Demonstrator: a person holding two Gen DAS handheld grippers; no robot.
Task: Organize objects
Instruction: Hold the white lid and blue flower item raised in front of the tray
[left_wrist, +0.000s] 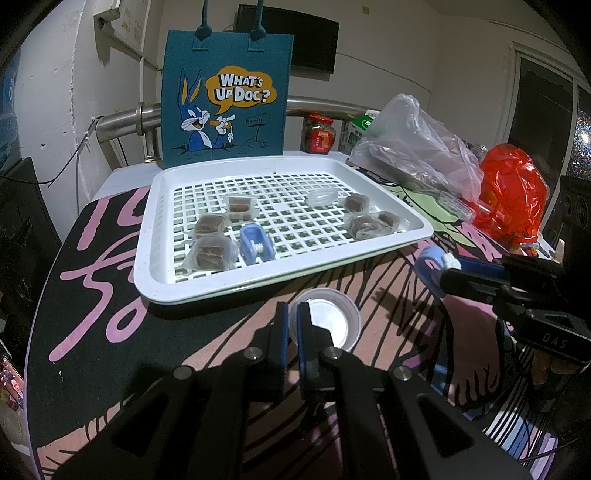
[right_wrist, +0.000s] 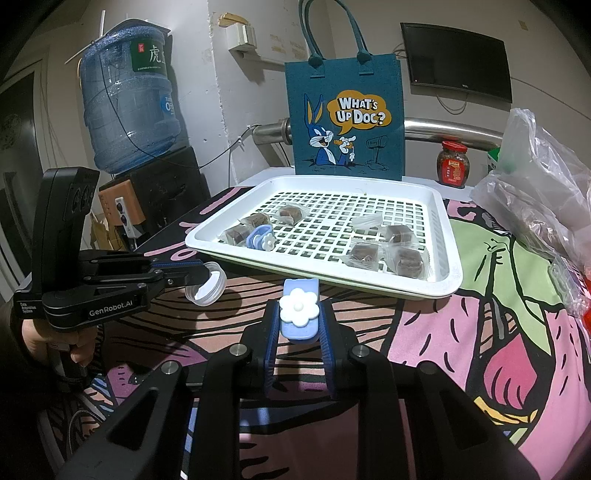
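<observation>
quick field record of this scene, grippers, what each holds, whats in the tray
left gripper: shut on the rim of a clear plastic cup, held in front of the tray
right gripper: shut on a blue clip with a white flower
tray: white, slotted, on the printed table cover
in tray: six wrapped brown cubes, a second blue clip, a clear ring-shaped lid
behind tray: teal cartoon tote bag, red-lidded jar
right of tray: clear plastic bag, red plastic bag
</observation>
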